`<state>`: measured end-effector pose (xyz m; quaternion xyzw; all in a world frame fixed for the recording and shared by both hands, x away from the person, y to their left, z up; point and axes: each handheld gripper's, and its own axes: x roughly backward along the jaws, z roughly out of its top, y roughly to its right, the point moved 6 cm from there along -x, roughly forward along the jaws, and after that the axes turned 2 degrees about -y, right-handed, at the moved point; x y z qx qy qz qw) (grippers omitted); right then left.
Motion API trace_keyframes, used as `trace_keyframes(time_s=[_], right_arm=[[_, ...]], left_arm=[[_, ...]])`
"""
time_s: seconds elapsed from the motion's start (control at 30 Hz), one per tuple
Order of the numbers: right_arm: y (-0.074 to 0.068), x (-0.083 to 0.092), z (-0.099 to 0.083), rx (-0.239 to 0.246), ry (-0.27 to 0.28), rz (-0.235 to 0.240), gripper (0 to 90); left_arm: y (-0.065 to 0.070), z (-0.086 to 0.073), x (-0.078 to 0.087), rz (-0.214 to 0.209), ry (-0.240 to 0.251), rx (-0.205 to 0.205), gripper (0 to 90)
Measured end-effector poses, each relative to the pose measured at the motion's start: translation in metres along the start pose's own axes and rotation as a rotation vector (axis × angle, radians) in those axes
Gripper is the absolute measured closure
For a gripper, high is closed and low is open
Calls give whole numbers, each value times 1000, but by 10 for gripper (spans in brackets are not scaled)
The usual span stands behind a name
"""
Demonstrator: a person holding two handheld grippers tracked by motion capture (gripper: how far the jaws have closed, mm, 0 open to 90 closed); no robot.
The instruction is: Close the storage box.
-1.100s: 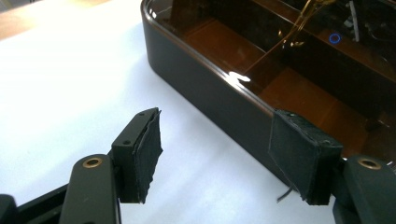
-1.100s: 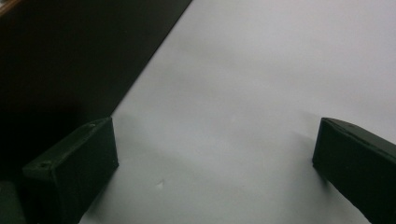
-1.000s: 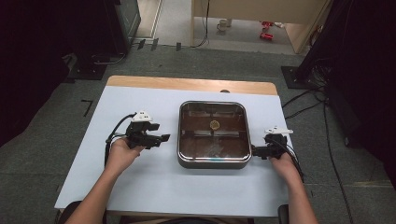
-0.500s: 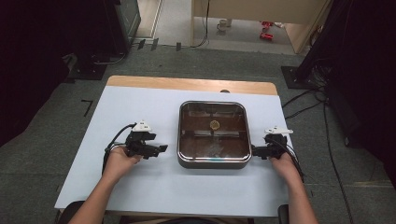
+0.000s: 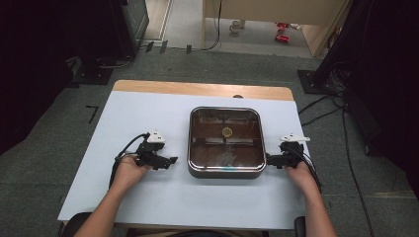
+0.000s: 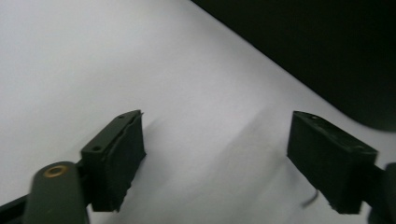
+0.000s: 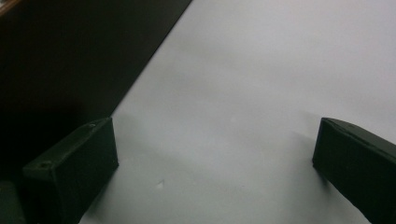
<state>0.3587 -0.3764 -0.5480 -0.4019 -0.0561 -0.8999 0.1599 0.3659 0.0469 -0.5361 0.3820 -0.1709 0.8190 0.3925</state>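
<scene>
High view: a square metal pan (image 5: pixel 226 141) with rounded corners is sitting on the pale blue-white table cover (image 5: pixel 148 123), slightly toward the person's right of centre. Its dark, glossy inside is carrying a small round yellowish item (image 5: pixel 227 131) near the middle. A strip of bare wood (image 5: pixel 197 89) is showing along the table edge beyond the pan. The left gripper (image 5: pixel 170 160) is lying low over the cover on the pan's left side, pointing at the pan wall and staying just short of it. The right gripper (image 5: pixel 269 159) is sitting at the pan's right wall, its tips at the rim (whether they are touching cannot be told). The person's forearms are entering from the near edge. Around the table, grey carpet (image 5: pixel 59 148) is covering the floor; black equipment is standing beyond the pan to both sides, cables are trailing on the floor right of it, and a lit doorway is showing red items (image 5: pixel 281 32) far behind.

Left gripper view: the left gripper (image 6: pixel 215 168) is standing released, jaws spread wide and having just been opening, with nothing between the pads (image 6: pixel 116 163). Bare cover is lying below, and the pan's dark side (image 6: pixel 327 51) is rising ahead.

Right gripper view: the right gripper (image 7: pixel 215 172) is likewise released, pads (image 7: pixel 74 172) wide apart over bare cover, gripping nothing. The pan's dark wall (image 7: pixel 70 56) is standing close beside one pad.
</scene>
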Motion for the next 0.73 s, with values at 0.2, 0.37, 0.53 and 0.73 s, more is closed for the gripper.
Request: trace_keyframes(time_s=[0.2, 0.37, 0.53, 0.73], right_arm=[[0, 0, 0, 0, -1, 0, 0], [0, 0, 0, 0, -1, 0, 0], [0, 0, 0, 0, -1, 0, 0], [0, 0, 0, 0, -1, 0, 0]], left_arm=[[2, -2, -1, 23, 37, 9, 163], [3, -4, -1, 31, 70, 13, 162], [3, -4, -1, 32, 70, 13, 161], [3, -4, -1, 32, 70, 13, 162]])
